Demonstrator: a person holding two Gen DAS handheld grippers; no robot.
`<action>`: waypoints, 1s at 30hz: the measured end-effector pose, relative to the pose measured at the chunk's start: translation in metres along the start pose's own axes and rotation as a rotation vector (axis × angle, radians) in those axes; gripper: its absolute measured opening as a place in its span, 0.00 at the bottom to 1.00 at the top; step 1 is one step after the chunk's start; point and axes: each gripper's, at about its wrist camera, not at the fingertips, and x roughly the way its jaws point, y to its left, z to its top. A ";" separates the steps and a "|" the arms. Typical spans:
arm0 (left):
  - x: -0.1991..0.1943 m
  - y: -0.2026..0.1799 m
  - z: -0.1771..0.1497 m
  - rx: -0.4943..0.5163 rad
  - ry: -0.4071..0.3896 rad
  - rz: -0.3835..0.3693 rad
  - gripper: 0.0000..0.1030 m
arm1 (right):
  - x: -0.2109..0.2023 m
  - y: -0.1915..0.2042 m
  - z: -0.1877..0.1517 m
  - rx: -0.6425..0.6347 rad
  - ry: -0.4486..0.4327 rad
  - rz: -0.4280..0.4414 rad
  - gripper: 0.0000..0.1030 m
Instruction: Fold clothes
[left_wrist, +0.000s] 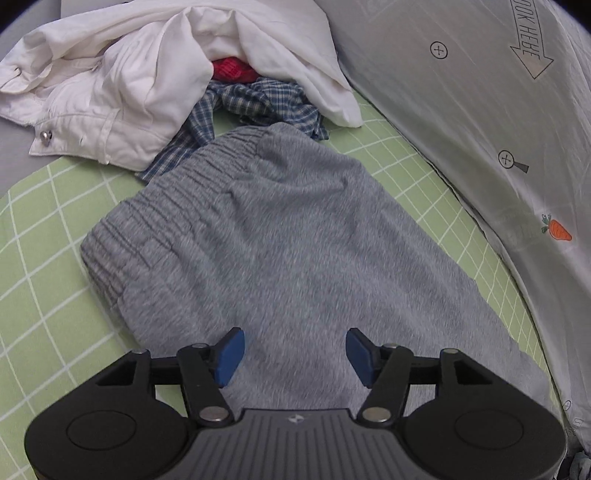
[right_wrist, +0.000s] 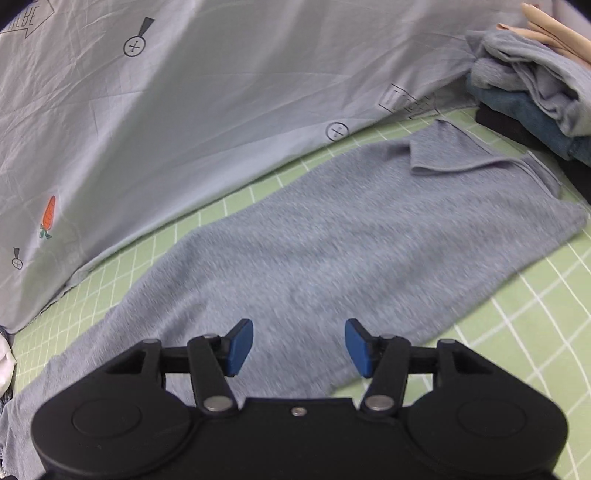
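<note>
Grey sweatpants (left_wrist: 288, 240) lie flat on the green checked sheet (left_wrist: 37, 295), their ribbed waistband toward the far left in the left wrist view. My left gripper (left_wrist: 295, 356) hovers open over the pants near their middle, nothing between its blue pads. The right wrist view shows the leg end of the same sweatpants (right_wrist: 351, 236), with a hem corner turned over at the far end. My right gripper (right_wrist: 299, 347) stands open above the fabric, its pads apart and empty.
A heap of unfolded clothes sits beyond the waistband: white trousers (left_wrist: 122, 85), a blue plaid shirt (left_wrist: 258, 103), something red (left_wrist: 232, 70). A pale printed duvet (left_wrist: 480, 122) runs along the far side. Folded clothes (right_wrist: 535, 92) are stacked at the right.
</note>
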 end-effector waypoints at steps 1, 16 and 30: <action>-0.001 0.005 -0.007 -0.013 0.005 0.010 0.60 | -0.003 -0.007 -0.007 0.019 0.011 -0.005 0.55; -0.002 0.034 -0.002 -0.112 -0.071 0.234 0.69 | -0.014 -0.030 -0.025 0.033 0.033 -0.045 0.55; -0.006 0.074 0.029 -0.098 -0.200 0.353 0.17 | -0.026 -0.054 -0.024 0.101 0.003 -0.099 0.55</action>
